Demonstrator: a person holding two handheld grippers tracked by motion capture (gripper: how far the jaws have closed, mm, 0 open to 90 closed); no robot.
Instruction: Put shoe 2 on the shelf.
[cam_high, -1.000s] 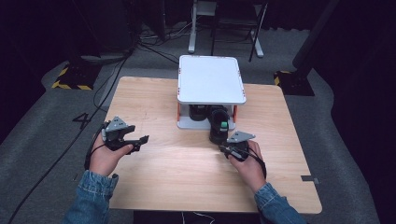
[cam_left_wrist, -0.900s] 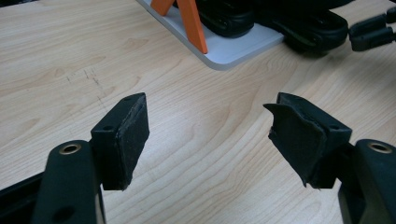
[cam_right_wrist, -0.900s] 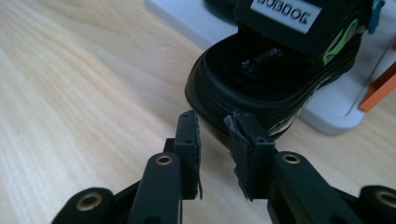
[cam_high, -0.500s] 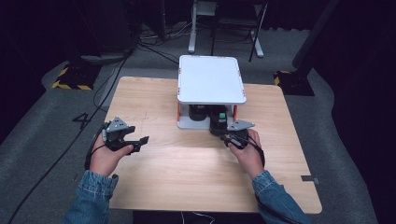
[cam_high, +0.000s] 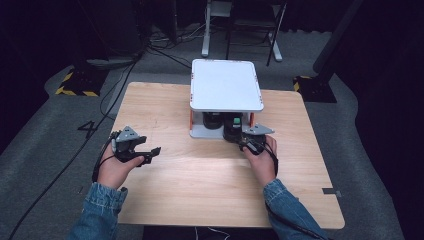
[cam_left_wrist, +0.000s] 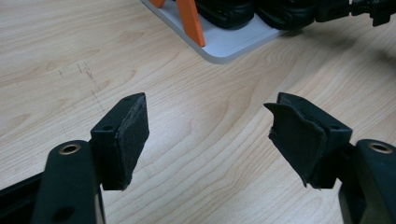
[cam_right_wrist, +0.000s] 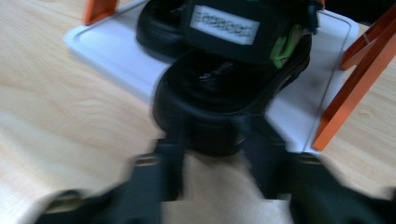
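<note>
So the wooden counter (cam_high: 220, 185) carries a little white two-level rack (cam_high: 226, 85) on orange posts. Two black sandals are on its bottom tray; the right-hand sandal (cam_right_wrist: 224, 98) looks pretty much parked. The right gripper (cam_high: 248, 144) is at its heel end, jaws just been opening, sandal's edge between them, apparently no longer pinched. Left gripper (cam_high: 145, 155) hovers well apart, jaws wide with nothing between. Probably just backing out left.

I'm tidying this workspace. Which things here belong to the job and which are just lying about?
In the job:
- black sandal, between the right gripper's just-opening jaws
- second sandal
- white rack

Lying about:
- left gripper, open over bare table
- floor cables
- metal stand
</note>
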